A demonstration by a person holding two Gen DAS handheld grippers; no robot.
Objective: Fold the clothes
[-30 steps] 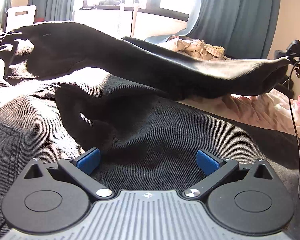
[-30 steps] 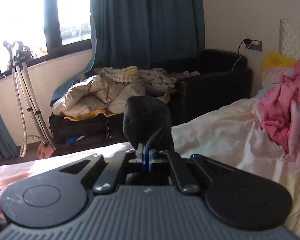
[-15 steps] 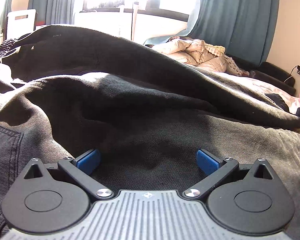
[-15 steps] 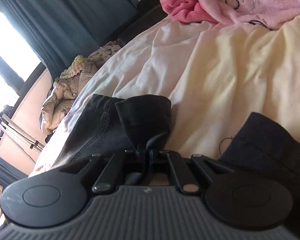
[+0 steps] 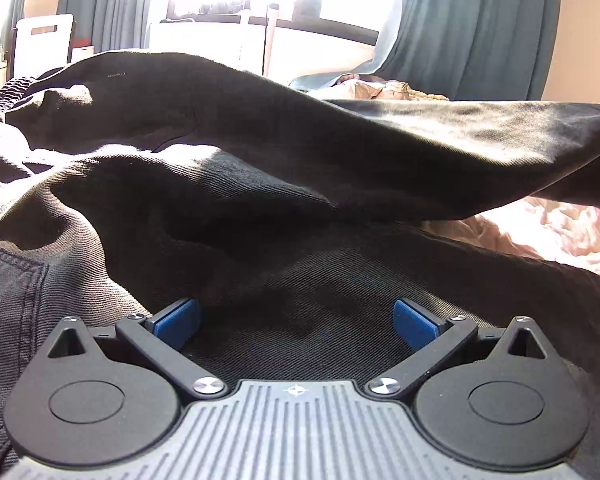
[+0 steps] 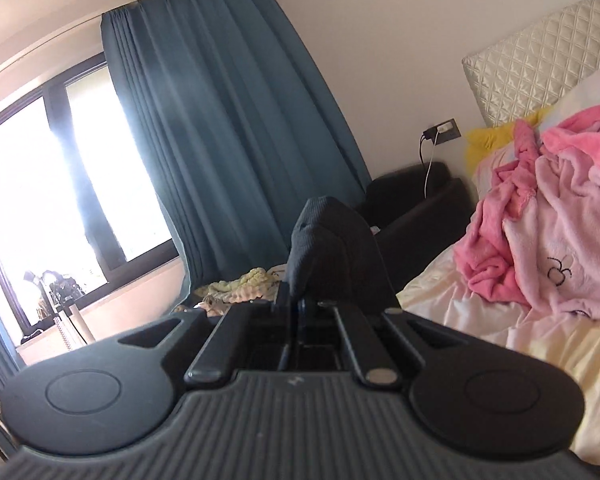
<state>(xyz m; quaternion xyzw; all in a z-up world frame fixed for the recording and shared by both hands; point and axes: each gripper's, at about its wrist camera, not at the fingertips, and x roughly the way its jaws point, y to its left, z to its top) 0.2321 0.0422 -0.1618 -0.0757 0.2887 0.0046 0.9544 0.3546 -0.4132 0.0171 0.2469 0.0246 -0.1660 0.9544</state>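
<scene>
Left gripper point(image 5: 296, 320) jaws wide apart over black jeans point(image 5: 300, 280), right gripper point(image 6: 298, 308) clamped on jeans, pink blanket point(image 6: 540, 216) on bed point(image 6: 560, 340), teal curtain point(image 6: 228, 140) behind

A bright window point(image 6: 40, 208) with a dark frame is flanked by teal curtains point(image 6: 228, 128); strong glare is admitted. The walls point(image 6: 380, 40) are painted pale. A wall socket point(image 6: 446, 130) with a plugged cable is fitted beside a quilted headboard point(image 6: 540, 68). A black armchair point(image 6: 416, 196) is placed beneath it.
</scene>
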